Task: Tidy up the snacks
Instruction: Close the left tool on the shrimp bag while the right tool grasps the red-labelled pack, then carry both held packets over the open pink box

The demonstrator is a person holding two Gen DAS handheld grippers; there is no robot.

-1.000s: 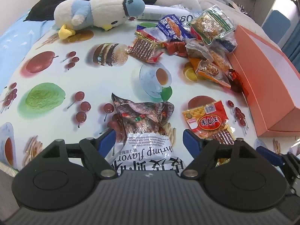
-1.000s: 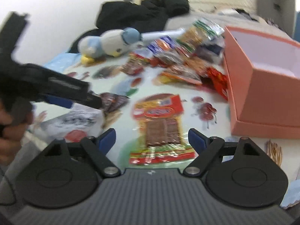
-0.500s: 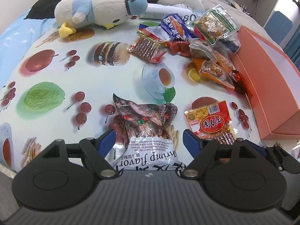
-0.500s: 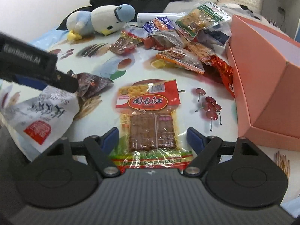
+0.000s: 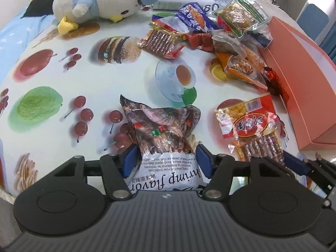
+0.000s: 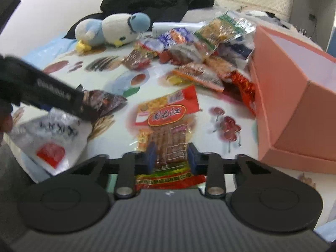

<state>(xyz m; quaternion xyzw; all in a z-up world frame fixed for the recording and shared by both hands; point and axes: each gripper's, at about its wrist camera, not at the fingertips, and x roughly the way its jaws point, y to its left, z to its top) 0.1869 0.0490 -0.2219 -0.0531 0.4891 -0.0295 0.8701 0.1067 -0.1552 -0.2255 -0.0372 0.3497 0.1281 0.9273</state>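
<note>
Now both claws closing on snack packets

Left gripper (image 5: 166, 158) pinches the shrimp-flavour bag (image 5: 162, 130); right gripper (image 6: 171, 154) closes around the red sausage pack (image 6: 168, 124). Each packet's long axis runs toward twelve o'clock. Pink box (image 6: 294, 96), open-topped, stands at two o'clock, nearer the right, bare cloth between.

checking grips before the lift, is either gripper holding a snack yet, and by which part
Both closing, neither clearly gripping. Left gripper straddles the shrimp bag's middle; right gripper straddles the red sausage pack's lower half.
</note>
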